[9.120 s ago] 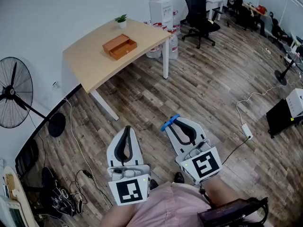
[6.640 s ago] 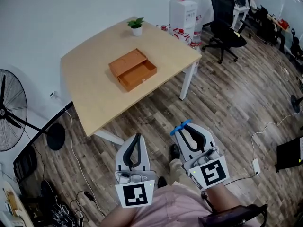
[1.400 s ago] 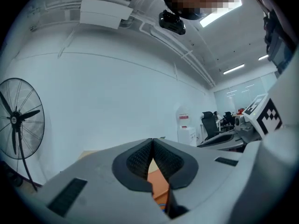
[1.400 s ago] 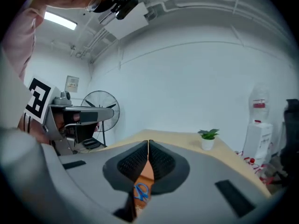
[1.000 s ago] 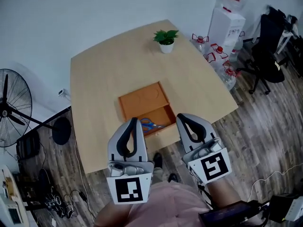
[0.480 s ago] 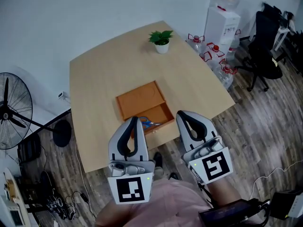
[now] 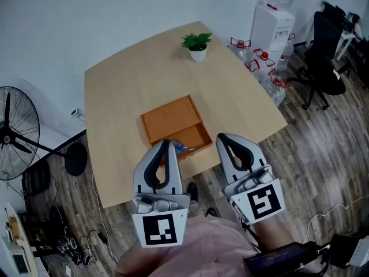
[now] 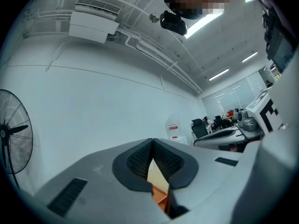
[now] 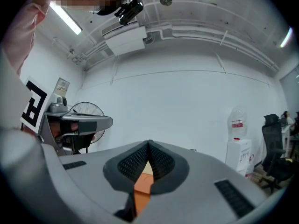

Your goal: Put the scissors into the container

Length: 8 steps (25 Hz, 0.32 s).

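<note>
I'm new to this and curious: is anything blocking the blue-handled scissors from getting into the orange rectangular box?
Nothing visible does. The blue-handled scissors already lie in the open compartment of the orange rectangular box. The left tool and right tool are both shut, holding nothing.

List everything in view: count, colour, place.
table: one, light wood, by the white wall
box: one, orange, open, on the table
scissors: one pair, blue handles, in the box's nearer part
potted plant: one, green, white pot, table's far edge
water dispenser: one, white, beyond the table
water bottles: several, clear, red handles, floor beside dispenser
office chair: one, black, far right
fan: one, black, floor at left
left claw: one, grey, shut, empty, over table's near edge
right claw: one, grey, shut, empty, beside the left
</note>
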### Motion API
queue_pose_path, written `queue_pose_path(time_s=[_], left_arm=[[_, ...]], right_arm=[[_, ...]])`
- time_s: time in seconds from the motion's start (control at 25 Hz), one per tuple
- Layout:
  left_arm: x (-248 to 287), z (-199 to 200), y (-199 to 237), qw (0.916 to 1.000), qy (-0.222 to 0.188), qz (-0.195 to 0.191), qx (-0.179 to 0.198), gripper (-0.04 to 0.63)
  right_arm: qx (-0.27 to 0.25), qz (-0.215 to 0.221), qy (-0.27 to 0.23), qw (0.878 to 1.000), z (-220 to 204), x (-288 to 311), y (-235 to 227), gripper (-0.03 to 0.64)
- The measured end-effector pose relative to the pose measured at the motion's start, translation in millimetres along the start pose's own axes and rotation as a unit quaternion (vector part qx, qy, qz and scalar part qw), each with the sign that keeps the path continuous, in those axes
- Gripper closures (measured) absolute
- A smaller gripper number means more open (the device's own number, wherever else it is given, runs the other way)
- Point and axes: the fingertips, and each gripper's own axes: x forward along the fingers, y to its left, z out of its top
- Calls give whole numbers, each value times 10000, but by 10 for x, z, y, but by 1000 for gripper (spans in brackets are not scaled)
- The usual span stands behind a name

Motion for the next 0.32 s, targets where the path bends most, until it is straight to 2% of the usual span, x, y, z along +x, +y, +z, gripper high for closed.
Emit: queue_pose_path(time_s=[0.32], left_arm=[[100, -20, -25, 10000, 26, -17, 11, 586]], right_arm=[[-30, 25, 22, 10000, -19, 57, -78, 616]])
